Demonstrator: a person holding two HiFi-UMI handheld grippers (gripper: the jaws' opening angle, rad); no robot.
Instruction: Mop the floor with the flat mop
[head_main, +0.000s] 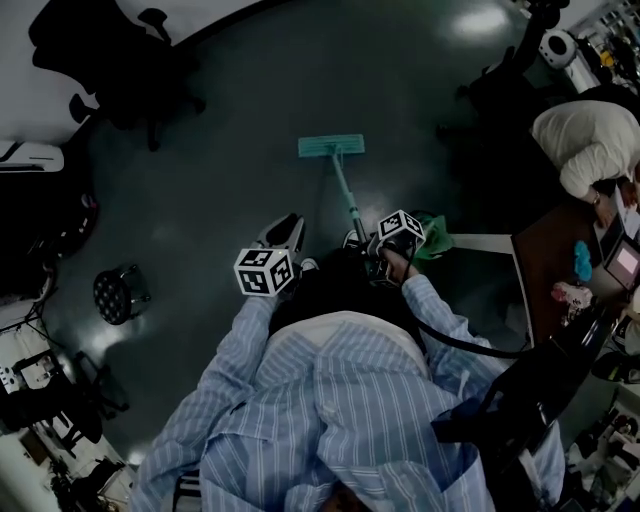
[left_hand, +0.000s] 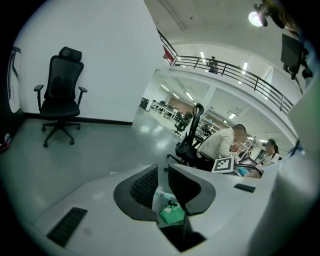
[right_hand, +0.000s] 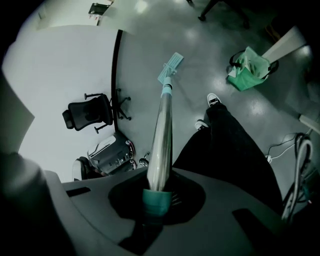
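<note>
Right tool (right_hand: 157, 189) clamps the flat mop (head_main: 331, 147), head on the floor (head_main: 240, 160) right of the black chair (head_main: 110, 60); left tool (left_hand: 162, 182) slightly parted, empty; mopping seems under way, coverage unclear

I take the black office chair (head_main: 110, 60) by the white wall (left_hand: 100, 60) as my mark. Well below it stands a round, perforated black stool (head_main: 118, 293). Far to its right are a green bag (head_main: 432, 235), a brown table (head_main: 555, 270) and a white bundle (head_main: 585, 145).
</note>
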